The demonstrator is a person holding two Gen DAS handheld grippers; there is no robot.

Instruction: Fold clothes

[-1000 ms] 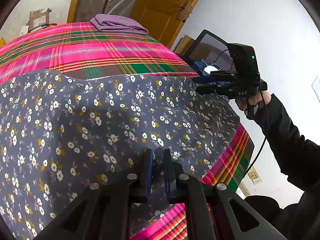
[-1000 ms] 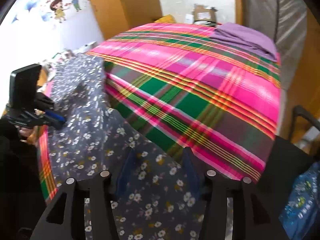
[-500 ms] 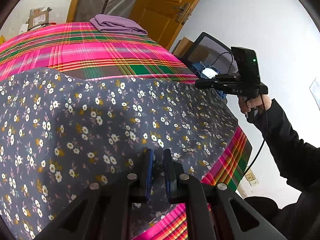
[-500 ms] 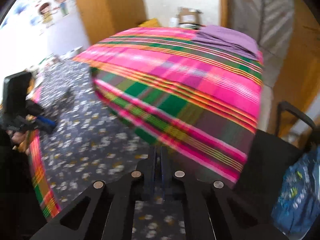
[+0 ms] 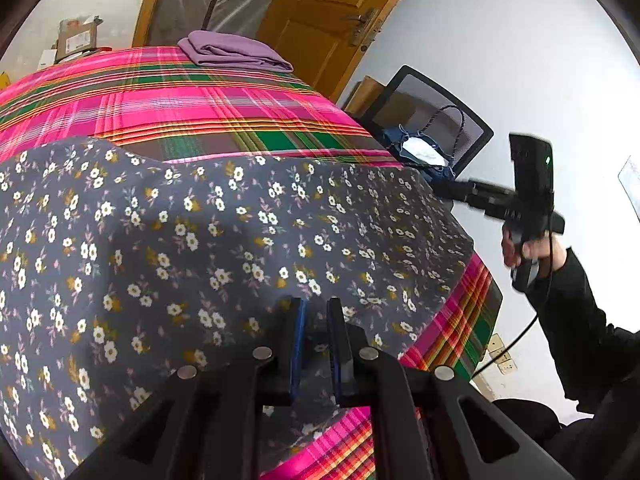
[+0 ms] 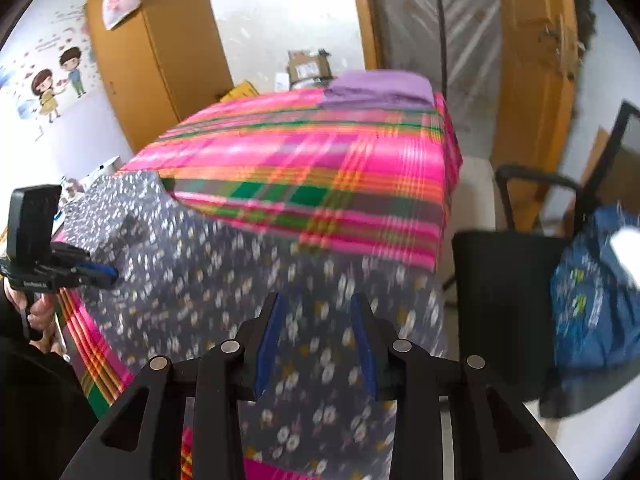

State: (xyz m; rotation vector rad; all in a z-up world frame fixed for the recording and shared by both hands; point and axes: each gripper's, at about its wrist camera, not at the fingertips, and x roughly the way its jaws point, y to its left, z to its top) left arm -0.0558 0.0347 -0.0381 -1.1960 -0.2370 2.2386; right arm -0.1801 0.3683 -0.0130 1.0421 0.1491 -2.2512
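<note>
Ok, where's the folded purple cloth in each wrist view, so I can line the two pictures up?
Left wrist: the folded purple cloth lies top centre, at the bed's far end, just left of the wooden door.
Right wrist: the cloth lies upper centre-right, on the far right corner of the bed.
Shared landmark: the pink plaid bedspread under it.

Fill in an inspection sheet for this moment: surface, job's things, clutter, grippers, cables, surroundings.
Surface: bed under a pink plaid cover.
Job's things: floral garment spread over the near end; folded purple cloth at the far corner.
Clutter: cardboard box beyond the bed.
Grippers: left gripper nearly closed, fabric between its fingers, grip unclear; right gripper has just been opening, jaws apart above the garment.
Cables: black cable hanging from the right gripper's handle.
Surroundings: black chair with a blue bag, wooden door, wardrobe.
</note>
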